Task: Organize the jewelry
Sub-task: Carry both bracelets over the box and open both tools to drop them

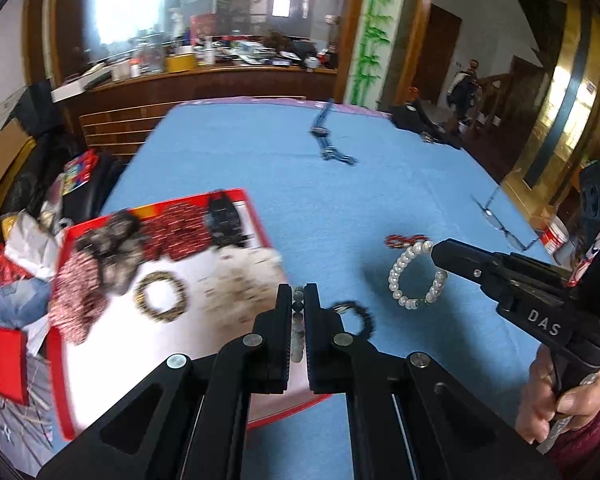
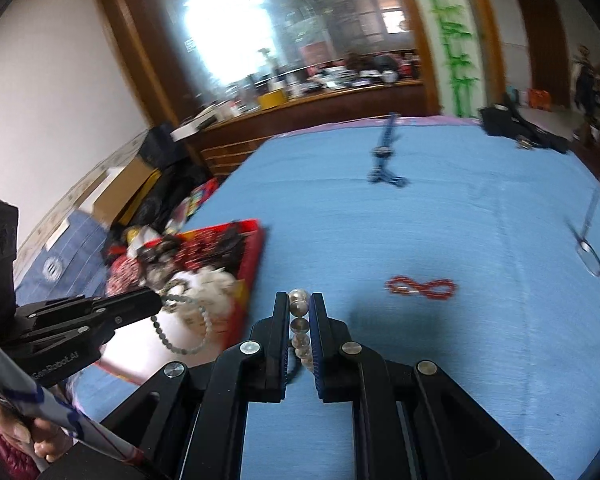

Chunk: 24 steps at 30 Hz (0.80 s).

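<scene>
My left gripper (image 1: 298, 294) is shut on a grey-and-white bead bracelet (image 1: 298, 320), which hangs over the white inside of a red tray (image 1: 66, 360); it also shows in the right wrist view (image 2: 184, 328). My right gripper (image 2: 300, 300) is shut on a white pearl bracelet (image 2: 300, 320), which hangs above the blue cloth (image 1: 414, 276). A red bead bracelet (image 2: 422, 288) lies on the cloth ahead of the right gripper. A black bead bracelet (image 1: 358, 314) lies right of my left gripper. The tray holds several bracelets, among them a brown ring (image 1: 161, 297).
Glasses (image 1: 500, 220) lie at the blue table's right edge. A blue-black necklace (image 1: 328, 136) and a black bag (image 1: 420, 120) lie at the far side. Clutter and a red box (image 1: 4, 364) sit left of the tray. A wooden counter stands behind.
</scene>
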Motion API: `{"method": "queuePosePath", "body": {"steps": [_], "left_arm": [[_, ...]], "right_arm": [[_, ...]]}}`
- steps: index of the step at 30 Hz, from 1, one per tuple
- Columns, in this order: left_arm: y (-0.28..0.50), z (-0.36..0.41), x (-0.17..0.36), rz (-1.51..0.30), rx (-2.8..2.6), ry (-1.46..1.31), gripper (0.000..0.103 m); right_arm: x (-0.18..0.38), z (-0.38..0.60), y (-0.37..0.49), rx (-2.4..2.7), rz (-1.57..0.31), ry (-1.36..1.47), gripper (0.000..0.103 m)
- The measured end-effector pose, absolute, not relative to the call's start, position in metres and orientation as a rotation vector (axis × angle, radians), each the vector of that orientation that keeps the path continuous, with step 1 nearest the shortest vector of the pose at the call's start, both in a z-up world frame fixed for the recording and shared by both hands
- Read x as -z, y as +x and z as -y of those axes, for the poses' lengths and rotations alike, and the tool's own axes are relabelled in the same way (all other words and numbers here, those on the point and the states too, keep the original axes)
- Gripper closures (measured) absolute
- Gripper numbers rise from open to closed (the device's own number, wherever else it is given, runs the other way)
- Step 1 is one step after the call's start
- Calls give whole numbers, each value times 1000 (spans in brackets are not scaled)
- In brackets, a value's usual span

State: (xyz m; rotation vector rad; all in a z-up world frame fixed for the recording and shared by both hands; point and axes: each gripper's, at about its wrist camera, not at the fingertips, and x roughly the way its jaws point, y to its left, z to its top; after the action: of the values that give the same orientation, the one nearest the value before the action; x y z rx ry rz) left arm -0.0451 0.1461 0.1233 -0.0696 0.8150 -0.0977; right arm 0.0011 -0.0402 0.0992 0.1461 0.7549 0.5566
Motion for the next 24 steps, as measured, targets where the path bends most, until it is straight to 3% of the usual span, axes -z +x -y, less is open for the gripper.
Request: {"method": "queuePosePath", "body": {"steps": [10, 24], "left_arm": [[-72, -231, -106, -830, -55, -155, 98], [-82, -307, -75, -866, -174, -252, 98]], "right_arm": [[-106, -65, -13, -773, -810, 23, 92], [-70, -184, -4, -923, -943, -104, 92]]}}
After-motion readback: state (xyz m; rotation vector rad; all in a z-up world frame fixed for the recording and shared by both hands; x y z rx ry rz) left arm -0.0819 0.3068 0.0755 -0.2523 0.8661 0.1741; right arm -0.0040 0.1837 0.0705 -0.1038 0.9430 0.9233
